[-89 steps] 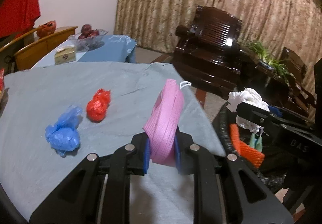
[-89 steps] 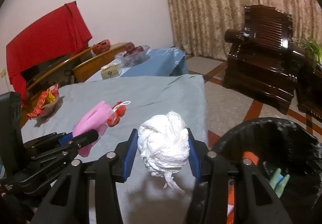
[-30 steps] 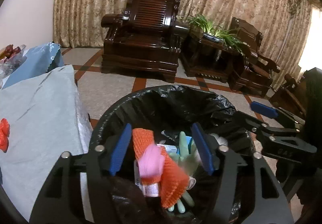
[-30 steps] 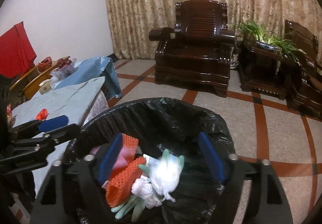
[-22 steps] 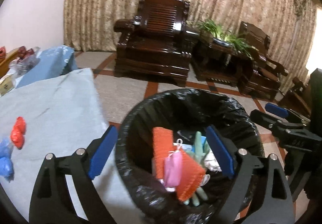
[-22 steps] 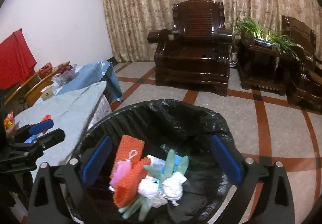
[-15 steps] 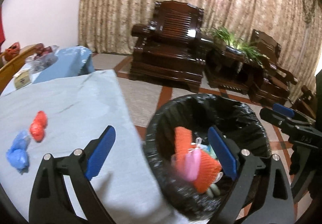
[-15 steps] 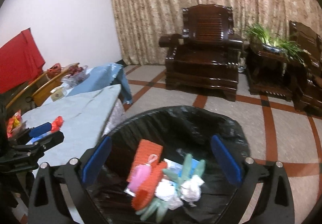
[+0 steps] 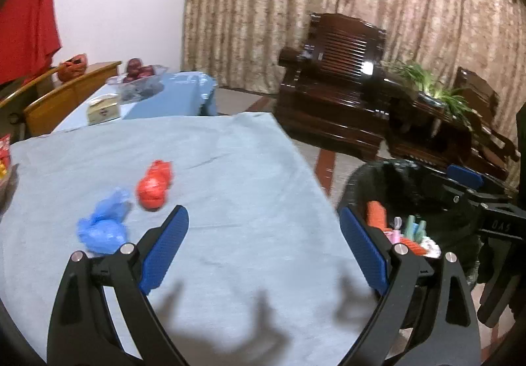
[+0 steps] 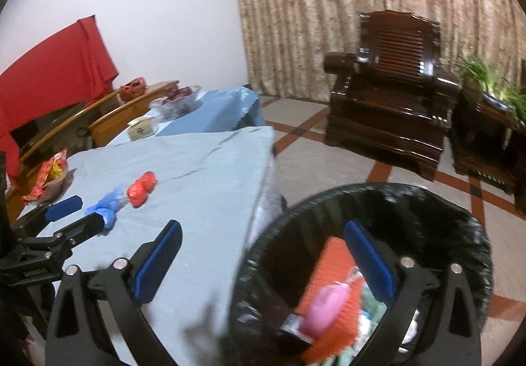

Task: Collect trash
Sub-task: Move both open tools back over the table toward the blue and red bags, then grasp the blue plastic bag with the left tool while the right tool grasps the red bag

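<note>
Light blue cloth covers the table (image 9: 230, 168), and two bits of trash sit on it just beside each other: a crumpled red plastic bag (image 9: 154, 185) and a scrunched blue plastic bag (image 9: 105, 226), the blue one nearer the camera in the left wrist view. Further back on a second blue-covered table there's a small cream tissue box (image 9: 103, 109) and a clear bowl of dark red fruit (image 9: 139, 71), with a red cloth (image 10: 56, 70) hanging by the wall. At the far left table edge lies a red and yellow snack wrapper (image 10: 49, 177).

The round bin lined with a black bag (image 10: 460, 221) stands on the floor right off the table's right edge. Inside it: orange mesh (image 10: 335, 254), a pink netted piece (image 10: 323, 305), some pale green and white stuff, all a bit blurry. Beyond that it's open tiled floor up to the dark carved wooden armchair (image 10: 391, 99) and the beige curtains (image 9: 328, 4).

The left gripper (image 9: 261, 236) hangs over bare cloth, blue pads spread wide, nothing between them, the two bags just off its left finger. The right gripper (image 10: 261, 251) is also spread wide and empty, straddling the table edge, with its right finger over the bin.
</note>
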`<state>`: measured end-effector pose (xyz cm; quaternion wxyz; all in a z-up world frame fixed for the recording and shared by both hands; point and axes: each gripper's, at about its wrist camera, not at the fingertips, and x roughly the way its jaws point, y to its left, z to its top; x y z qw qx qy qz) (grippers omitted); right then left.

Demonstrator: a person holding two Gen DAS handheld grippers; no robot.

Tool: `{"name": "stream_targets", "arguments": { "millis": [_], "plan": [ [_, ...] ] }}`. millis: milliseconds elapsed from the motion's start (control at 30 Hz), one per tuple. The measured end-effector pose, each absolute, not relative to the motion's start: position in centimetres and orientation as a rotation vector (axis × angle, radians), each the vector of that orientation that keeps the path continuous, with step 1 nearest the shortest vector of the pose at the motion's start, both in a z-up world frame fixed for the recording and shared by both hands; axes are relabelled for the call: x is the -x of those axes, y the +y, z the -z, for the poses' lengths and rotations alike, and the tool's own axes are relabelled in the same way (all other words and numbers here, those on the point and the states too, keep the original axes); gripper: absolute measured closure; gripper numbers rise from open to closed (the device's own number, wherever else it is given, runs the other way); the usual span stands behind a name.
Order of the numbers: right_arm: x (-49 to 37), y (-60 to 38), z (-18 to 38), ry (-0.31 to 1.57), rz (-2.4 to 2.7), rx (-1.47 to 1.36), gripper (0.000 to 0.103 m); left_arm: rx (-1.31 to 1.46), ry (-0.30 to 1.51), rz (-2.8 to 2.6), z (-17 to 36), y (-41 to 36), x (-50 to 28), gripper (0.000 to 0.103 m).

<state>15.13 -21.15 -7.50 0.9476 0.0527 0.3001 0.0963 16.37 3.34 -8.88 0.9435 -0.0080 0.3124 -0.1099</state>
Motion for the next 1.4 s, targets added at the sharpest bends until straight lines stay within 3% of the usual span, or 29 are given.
{"name": "stream_targets", "arguments": {
  "millis": [667,1267,1400],
  "plan": [
    [-22.0,-9.6,11.8,0.657,-0.279,-0.052,0.006,0.041,0.705,-0.032,13.9,17.4,-19.8,0.012],
    [-25.9,-5.7,15.6,0.737,-0.282,-0.008,0.006,0.133,0.873,-0.046,20.8,21.4,-25.8,0.012],
    [-26.4,-5.4,16.0,0.746,-0.282,0.002,0.006,0.148,0.897,-0.028,21.2,21.2,-26.2,0.023]
  ]
}}
